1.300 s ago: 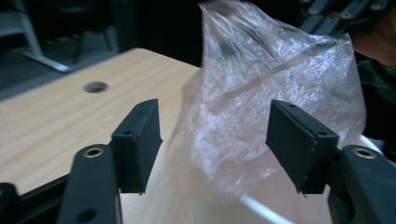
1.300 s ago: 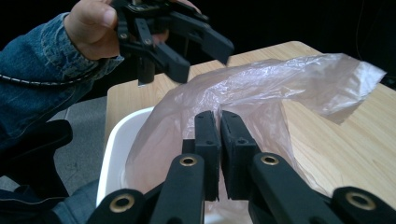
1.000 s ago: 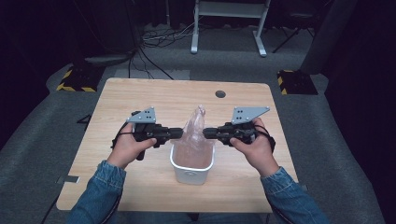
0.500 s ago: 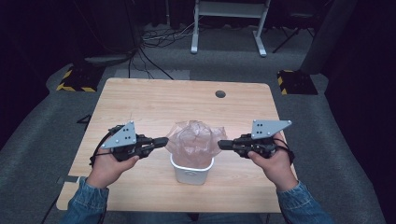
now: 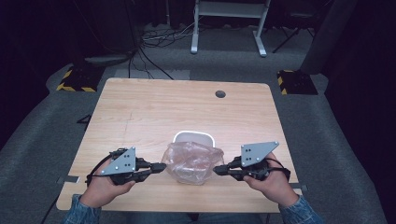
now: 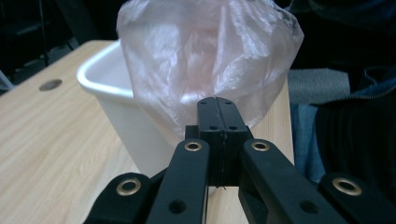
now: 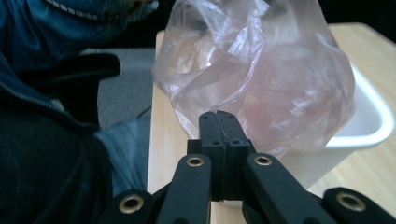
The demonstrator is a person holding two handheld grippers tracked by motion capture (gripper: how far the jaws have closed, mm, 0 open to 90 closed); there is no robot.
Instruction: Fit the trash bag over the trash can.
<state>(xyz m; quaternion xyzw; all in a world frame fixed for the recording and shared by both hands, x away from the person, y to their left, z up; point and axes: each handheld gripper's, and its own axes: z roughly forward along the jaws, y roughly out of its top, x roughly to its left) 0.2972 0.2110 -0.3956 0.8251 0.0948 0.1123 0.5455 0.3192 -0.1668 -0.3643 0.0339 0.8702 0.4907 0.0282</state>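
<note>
Left gripper (image 5: 161, 167): held level, tip toward the bin (image 5: 193, 137)'s near left, jaws clamped on the bag's edge.
Right gripper (image 5: 217, 170): level, mirrored at the bin's near right, jaws pinching the opposite edge.
Plastic bag (image 5: 192, 162): clear pinkish film, crumpled, ballooned open.
Bag place: over the bin's near rim.
Bag axis: stretched sideways between both grippers, across the bin's near edge.

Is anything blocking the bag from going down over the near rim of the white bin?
Nothing visible does. The plastic bag, pinched by the left gripper and right gripper, hangs spread over the near side of the white bin; only bare table lies around the bin.
</note>
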